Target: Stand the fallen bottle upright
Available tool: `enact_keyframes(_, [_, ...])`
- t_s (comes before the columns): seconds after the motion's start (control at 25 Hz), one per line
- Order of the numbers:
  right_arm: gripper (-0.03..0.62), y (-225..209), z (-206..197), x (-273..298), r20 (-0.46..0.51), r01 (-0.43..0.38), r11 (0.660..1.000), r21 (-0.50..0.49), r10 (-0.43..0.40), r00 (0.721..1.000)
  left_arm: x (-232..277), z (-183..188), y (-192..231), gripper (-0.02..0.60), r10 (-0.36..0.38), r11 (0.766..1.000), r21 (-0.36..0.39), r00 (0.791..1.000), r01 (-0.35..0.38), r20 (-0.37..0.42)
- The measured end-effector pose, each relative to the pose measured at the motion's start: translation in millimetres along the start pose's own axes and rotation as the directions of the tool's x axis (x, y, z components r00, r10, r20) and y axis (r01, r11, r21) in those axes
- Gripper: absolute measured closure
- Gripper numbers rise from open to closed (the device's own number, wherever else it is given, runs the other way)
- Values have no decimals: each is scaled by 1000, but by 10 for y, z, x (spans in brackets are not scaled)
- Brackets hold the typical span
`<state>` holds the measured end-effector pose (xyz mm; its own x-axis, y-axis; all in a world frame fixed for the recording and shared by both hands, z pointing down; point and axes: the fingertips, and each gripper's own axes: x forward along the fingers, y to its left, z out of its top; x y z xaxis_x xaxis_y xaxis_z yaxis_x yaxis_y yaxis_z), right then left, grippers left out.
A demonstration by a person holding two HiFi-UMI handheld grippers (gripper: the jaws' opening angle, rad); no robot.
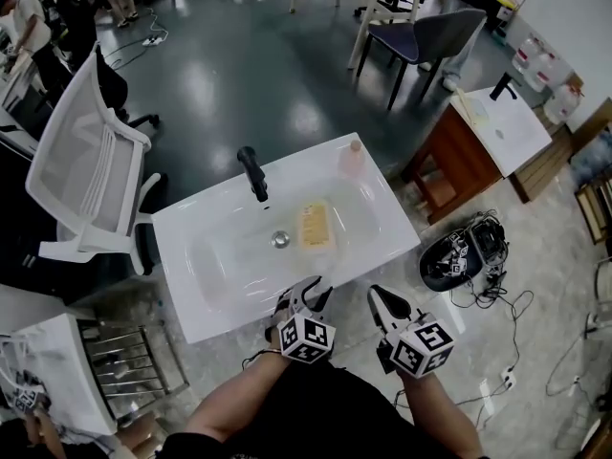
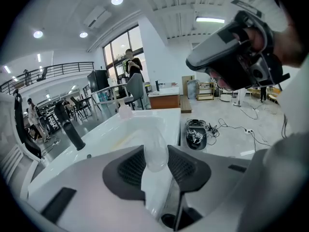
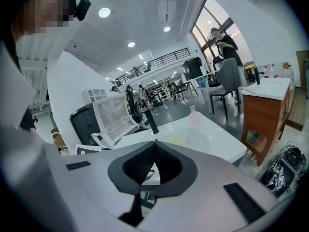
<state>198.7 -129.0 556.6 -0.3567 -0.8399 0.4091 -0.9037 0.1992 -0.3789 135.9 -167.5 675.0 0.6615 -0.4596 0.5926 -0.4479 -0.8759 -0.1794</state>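
A clear bottle with a yellow label lies on its side in the white sink, near the drain. My left gripper reaches over the sink's near rim. In the left gripper view the bottle's clear rounded end fills the gap between the left gripper's pads, which sit against it on both sides. My right gripper hovers beside the left one at the near rim, off the sink. Its pads meet with nothing between them.
A black faucet stands at the sink's far edge. A small pink bottle stands upright on the far right corner. A white mesh chair is at the left, a wooden table and cabled gear at the right.
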Motion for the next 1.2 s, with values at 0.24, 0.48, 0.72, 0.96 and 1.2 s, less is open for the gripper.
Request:
enact_keyframes(0.24, [580, 41, 136, 16, 14, -7, 1000, 6, 7, 1000, -223, 354, 287, 437, -43, 991, -120, 995, 54, 90])
enact_keyframes(0.48, [581, 19, 353, 68, 52, -6, 1000, 17, 6, 999, -353, 759, 548, 434, -66, 978, -187, 987, 93, 147])
enact_keyframes(0.72, [580, -19, 522, 200, 79, -6, 999, 35, 4, 997, -335, 814, 1025, 425, -42, 962, -265, 992, 72, 117])
enact_keyframes(0.96, [580, -50, 609, 353, 75, -7, 999, 46, 4, 997, -241, 737, 1566, 418, 21, 959, -282, 996, 3, 83])
enact_keyframes(1.2, [580, -105, 631, 516, 58, -3, 998, 56, 0, 998, -189, 660, 1861, 417, 69, 976, -212, 995, -53, 66])
